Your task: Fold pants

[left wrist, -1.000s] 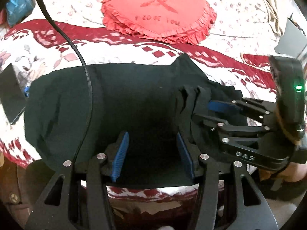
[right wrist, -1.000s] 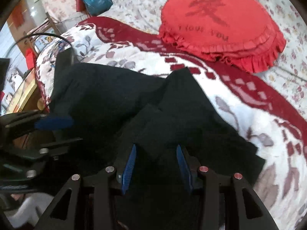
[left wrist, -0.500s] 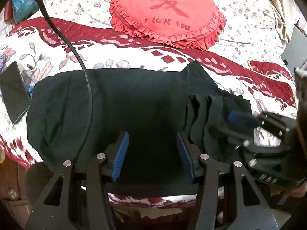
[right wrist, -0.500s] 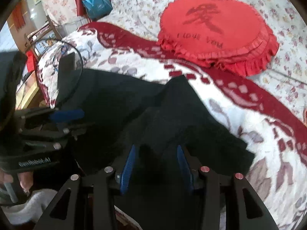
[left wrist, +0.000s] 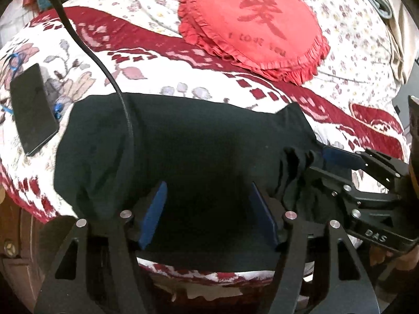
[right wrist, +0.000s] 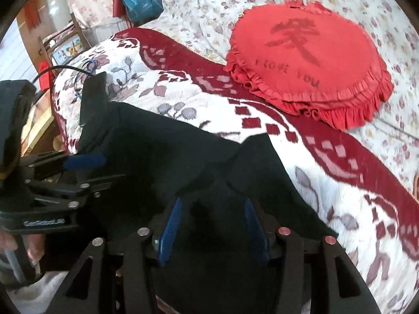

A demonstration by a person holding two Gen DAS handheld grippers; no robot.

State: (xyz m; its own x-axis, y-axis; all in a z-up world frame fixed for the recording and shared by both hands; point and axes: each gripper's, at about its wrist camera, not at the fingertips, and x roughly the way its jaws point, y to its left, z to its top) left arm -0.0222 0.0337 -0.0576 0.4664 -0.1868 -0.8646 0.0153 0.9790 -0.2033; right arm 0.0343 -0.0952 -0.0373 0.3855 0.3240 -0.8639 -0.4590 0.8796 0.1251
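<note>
1. The left hand-held gripper (left wrist: 209, 209) hangs over the near edge of the black pants (left wrist: 183, 141). Its blue fingers (left wrist: 154, 214) stand wide apart, with flat cloth between and under them. It seems to pinch nothing, though dark cloth hides the tips, so I cannot tell whether they touch the fabric.

2. The right hand-held gripper (right wrist: 212, 225) is also over the pants, at their right end. Its fingers are spread to a middling gap. In the left wrist view a bunched ridge of cloth (left wrist: 296, 164) sits right at its tips, but whether the fingers bite that bunch or only press beside it cannot be told: black on black hides it.

3. Just ahead of both hand-held grippers, the pants lie across the bed (left wrist: 162, 68) as one broad dark block, running left to right. They look already doubled at least once. A loose corner (right wrist: 256, 157) pokes up on the far side, ahead of the right hand-held gripper.

4. My judgement: the fold is partly done. The cloth is compact and mostly smooth on the left, yet the right end is rumpled and uneven, so a further fold or a tidy-up of that end likely remains.

5. Farther out, a black cable (left wrist: 104, 60) trails over the left part of the pants, a phone (left wrist: 32, 110) lies well to the left, and a red heart-shaped cushion (left wrist: 256, 23) rests far ahead, apart from the pants.
</note>
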